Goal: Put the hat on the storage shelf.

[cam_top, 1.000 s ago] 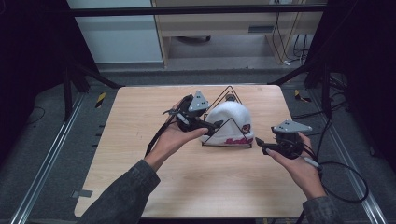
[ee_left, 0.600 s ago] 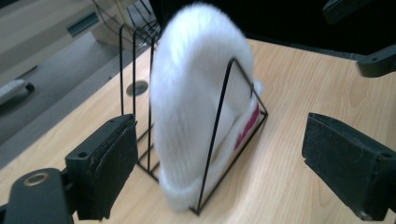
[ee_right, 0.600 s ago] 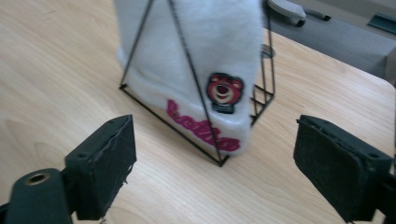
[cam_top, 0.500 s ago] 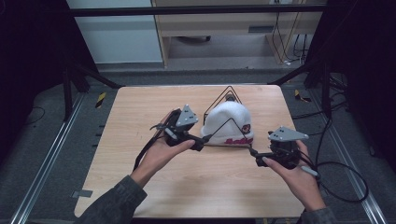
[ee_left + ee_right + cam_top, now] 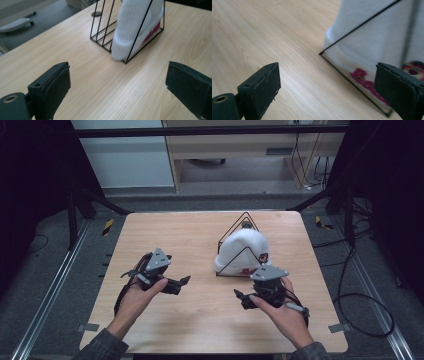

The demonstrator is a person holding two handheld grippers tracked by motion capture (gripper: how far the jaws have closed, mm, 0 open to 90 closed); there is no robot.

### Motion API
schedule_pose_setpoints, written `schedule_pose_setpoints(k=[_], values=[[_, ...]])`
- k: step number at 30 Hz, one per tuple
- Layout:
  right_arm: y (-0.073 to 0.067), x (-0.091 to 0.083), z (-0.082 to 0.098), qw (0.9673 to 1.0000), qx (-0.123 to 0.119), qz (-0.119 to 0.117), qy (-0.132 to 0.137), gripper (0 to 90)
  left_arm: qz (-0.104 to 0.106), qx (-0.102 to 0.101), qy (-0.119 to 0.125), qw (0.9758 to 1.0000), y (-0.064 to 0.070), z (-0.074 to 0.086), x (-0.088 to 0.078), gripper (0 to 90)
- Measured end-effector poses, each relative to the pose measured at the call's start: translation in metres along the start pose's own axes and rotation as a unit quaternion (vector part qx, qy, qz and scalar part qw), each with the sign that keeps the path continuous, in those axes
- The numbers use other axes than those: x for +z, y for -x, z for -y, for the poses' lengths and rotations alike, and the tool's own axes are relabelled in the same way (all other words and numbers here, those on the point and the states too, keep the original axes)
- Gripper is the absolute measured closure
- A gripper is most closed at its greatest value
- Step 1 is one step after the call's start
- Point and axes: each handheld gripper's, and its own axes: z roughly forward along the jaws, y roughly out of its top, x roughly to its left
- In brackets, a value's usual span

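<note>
Behind the black wire rack (image 5: 243, 247), white hat (image 5: 242, 251) lettering reads only partly

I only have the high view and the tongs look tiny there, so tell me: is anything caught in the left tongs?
Observer: No. In the left gripper view the left tongs have just been opening, and only bare table lies between the pads.
Operator: And the right tongs, are they clear of the hat?
Observer: The right tongs have just been opening too, with nothing between the pads. The white hat and the bottom wire of the wire rack lie just ahead of them.
</note>
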Motion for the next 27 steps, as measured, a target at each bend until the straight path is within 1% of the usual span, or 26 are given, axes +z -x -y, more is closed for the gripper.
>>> schedule_pose_setpoints(k=[1,3,6,12,13,14,15,17,18,19,23,24,25,27], values=[[-0.003,0.005,0.000,1.0000,-0.002,-0.004,-0.003,7.7,-0.009,-0.004,-0.006,0.9999,-0.004,0.009,-0.005,5.1],[-0.009,0.014,0.000,0.9999,-0.005,-0.012,-0.011,8.1,-0.010,-0.009,-0.007,0.9999,-0.007,0.016,-0.009,5.1],[-0.015,0.026,0.000,0.9996,-0.007,-0.021,-0.017,9.1,-0.015,-0.014,-0.016,0.9997,-0.013,0.029,-0.014,5.1],[-0.022,0.048,0.006,0.9991,0.005,-0.037,-0.022,10.1,-0.022,-0.028,-0.027,0.9990,-0.027,0.052,-0.022,5.3],[-0.024,0.053,0.008,0.9990,0.006,-0.039,-0.024,10.2,-0.023,-0.031,-0.027,0.9989,-0.029,0.055,-0.023,5.5],[-0.024,0.053,0.008,0.9990,0.006,-0.039,-0.024,10.2,-0.023,-0.031,-0.027,0.9989,-0.029,0.055,-0.023,5.6],[-0.026,0.062,0.011,0.9987,0.008,-0.042,-0.029,10.4,-0.026,-0.040,-0.027,0.9985,-0.034,0.063,-0.025,5.6],[-0.029,0.070,0.014,0.9983,0.014,-0.045,-0.033,10.6,-0.028,-0.047,-0.030,0.9981,-0.039,0.070,-0.025,5.6],[-0.029,0.070,0.014,0.9983,0.014,-0.045,-0.033,10.6,-0.028,-0.047,-0.030,0.9981,-0.039,0.070,-0.025,5.7],[-0.033,0.078,0.015,0.9980,0.018,-0.048,-0.039,10.7,-0.031,-0.052,-0.033,0.9976,-0.043,0.077,-0.023,5.9],[-0.041,0.090,0.016,0.9973,0.016,-0.055,-0.044,10.7,-0.035,-0.058,-0.045,0.9967,-0.049,0.089,-0.018,6.0],[-0.041,0.090,0.016,0.9973,0.016,-0.055,-0.044,10.7,-0.035,-0.058,-0.045,0.9967,-0.049,0.089,-0.018,6.0],[-0.047,0.098,0.018,0.9968,0.016,-0.060,-0.050,10.7,-0.035,-0.065,-0.050,0.9960,-0.053,0.095,-0.015,6.0],[-0.050,0.103,0.018,0.9965,0.016,-0.063,-0.053,10.6,-0.036,-0.071,-0.053,0.9954,-0.056,0.101,-0.013,6.0]])
